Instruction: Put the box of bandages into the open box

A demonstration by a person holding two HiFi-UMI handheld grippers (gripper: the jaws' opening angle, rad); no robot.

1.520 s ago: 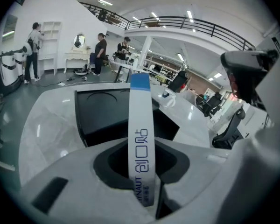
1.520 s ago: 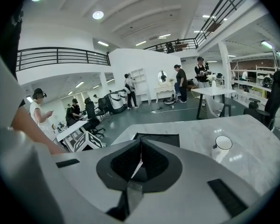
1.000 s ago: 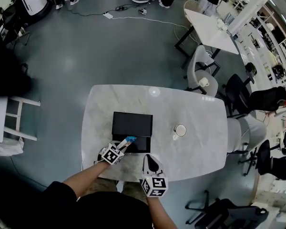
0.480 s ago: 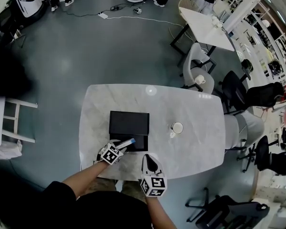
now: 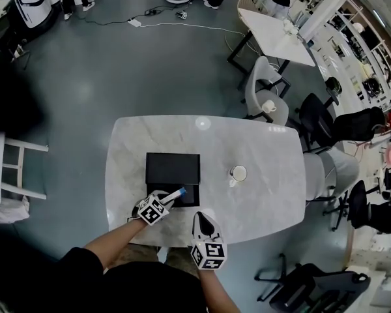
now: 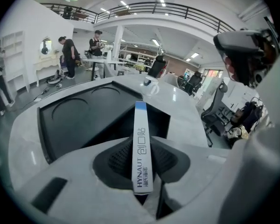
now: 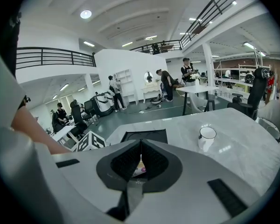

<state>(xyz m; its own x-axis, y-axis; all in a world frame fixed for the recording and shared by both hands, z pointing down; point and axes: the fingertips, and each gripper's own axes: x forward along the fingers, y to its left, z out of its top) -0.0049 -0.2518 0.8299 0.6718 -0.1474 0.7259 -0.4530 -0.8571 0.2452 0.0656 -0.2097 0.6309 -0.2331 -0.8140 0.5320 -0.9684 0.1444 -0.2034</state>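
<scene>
The box of bandages [image 6: 140, 125] is a narrow white carton with a blue end. It stands between the jaws of my left gripper [image 6: 141, 158], which are closing on it, and the pads press its sides. In the head view the left gripper [image 5: 161, 204] holds the carton [image 5: 175, 193] over the near edge of the open black box [image 5: 173, 169]. The black box [image 6: 84, 120] lies flat with a recessed half beyond the carton's tip. My right gripper [image 5: 203, 219] rests near the table's front edge, right of the left one. Its jaws [image 7: 140, 157] are shut to a thin slit.
A white mug [image 5: 237, 173] stands on the marble table [image 5: 267, 194] to the right of the black box, also in the right gripper view [image 7: 206, 136]. Chairs [image 5: 264, 96] and a second table [image 5: 277, 34] stand beyond the far side. People stand in the background.
The head view has drifted slightly. The left gripper still holds the carton at the black box's near edge, and the right gripper has stayed in place.
</scene>
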